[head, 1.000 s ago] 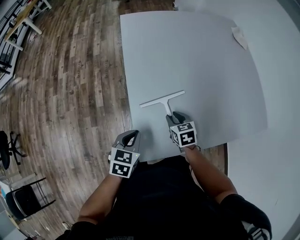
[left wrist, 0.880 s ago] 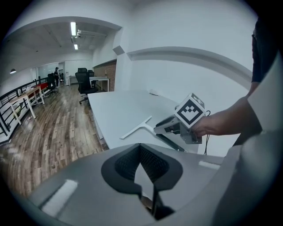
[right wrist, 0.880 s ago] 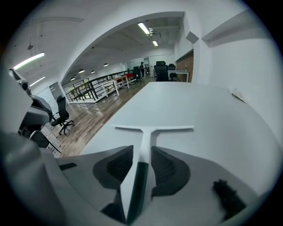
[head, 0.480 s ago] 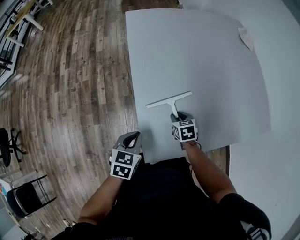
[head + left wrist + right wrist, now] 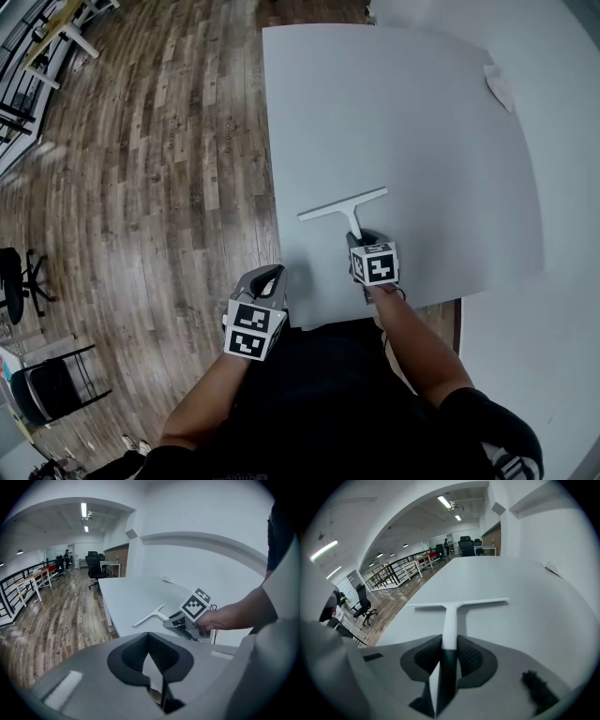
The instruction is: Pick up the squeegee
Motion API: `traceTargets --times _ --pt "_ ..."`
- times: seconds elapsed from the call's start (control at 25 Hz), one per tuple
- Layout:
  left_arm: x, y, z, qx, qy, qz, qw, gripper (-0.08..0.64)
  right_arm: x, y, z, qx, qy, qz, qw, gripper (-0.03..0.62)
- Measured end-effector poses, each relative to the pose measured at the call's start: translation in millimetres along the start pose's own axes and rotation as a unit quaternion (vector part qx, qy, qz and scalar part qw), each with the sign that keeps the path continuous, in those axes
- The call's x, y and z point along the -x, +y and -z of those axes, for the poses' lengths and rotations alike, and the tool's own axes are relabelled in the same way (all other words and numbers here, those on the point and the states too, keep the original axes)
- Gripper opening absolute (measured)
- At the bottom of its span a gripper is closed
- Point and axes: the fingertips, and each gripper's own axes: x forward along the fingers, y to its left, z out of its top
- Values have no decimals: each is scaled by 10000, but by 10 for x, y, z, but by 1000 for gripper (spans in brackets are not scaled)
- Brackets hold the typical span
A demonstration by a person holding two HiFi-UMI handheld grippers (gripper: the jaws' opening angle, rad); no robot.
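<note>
Now the squeegee lies flat on the grey tabletop, near its front edge, with its blade away from the person and its handle pointing back toward them. The right gripper is tilted down over that handle with the shaft running straight between its jaws, and the jaws are closing on it. I'd guess the pads are not pressing firmly yet, though the handle's dark end makes that hard to read. The handle looks centred, which is what you want, so finish the squeeze before lifting or the squeegee may skid forward on the smooth top. Gripping this far back leaves the long blade out ahead as a lever, so the hold should be firm and the lift straight up, keeping the blade level. The left gripper hangs off the tabletop's near corner, jaws pressed together on nothing, and needn't join in.
</note>
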Motion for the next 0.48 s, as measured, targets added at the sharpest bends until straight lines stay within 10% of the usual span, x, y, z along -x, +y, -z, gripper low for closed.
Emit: traceTargets --times 0.48 --pt "52 -313 -207 30 -272 -284 9992 8 709 136 -398 -415 -975 -1046 9889 97"
